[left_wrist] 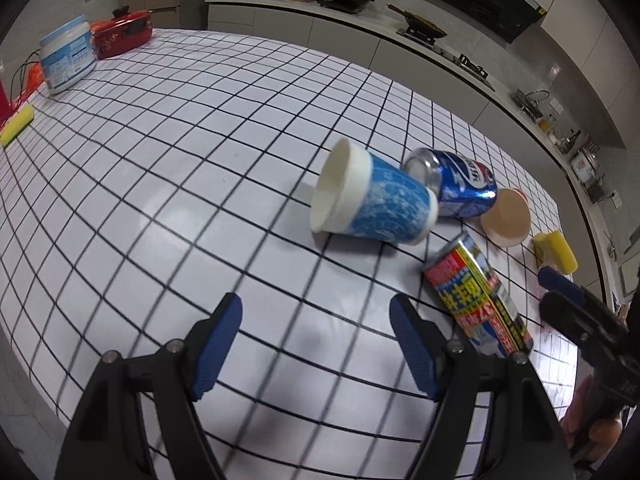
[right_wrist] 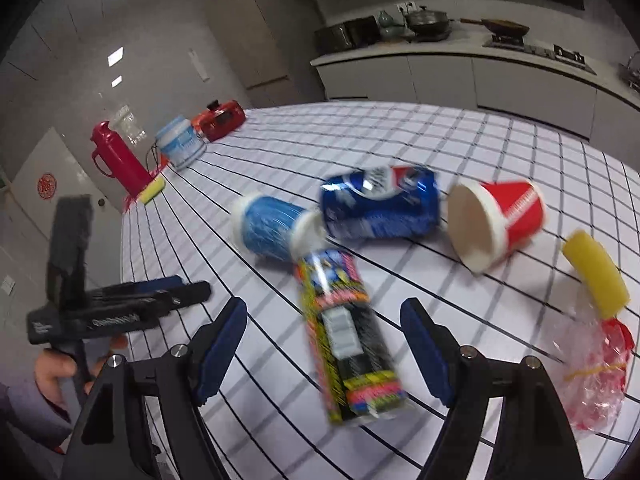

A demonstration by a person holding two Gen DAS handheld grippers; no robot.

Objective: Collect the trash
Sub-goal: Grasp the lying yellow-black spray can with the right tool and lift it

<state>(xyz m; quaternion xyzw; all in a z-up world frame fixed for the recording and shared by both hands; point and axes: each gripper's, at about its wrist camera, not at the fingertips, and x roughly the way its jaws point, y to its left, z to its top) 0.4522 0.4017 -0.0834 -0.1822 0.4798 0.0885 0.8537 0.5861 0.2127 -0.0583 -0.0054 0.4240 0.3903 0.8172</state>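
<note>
Now the trash lies in a small heap on the bench (left_wrist: 160, 184), which has a smooth, shiny white cover with a black grid of squares. A blue paper cup (left_wrist: 372, 196) with a white rim lies on its side, its base touching a dented blue metal can (left_wrist: 460, 188) that also lies flat. Just beside the can is a red paper cup (right_wrist: 500, 220), tipped over with its cream inside showing. A tall round can (right_wrist: 344, 332) with a glossy, colourful label lies nearest, and a crumpled clear plastic bag (right_wrist: 592, 364) with red in it sits near the bench edge, close to a soft yellow sponge (right_wrist: 596, 276). The left tongs (left_wrist: 316, 344) are released above bare bench. The right tongs (right_wrist: 324, 348) are also released, with the tall can between the blue pads but not pressed.
</note>
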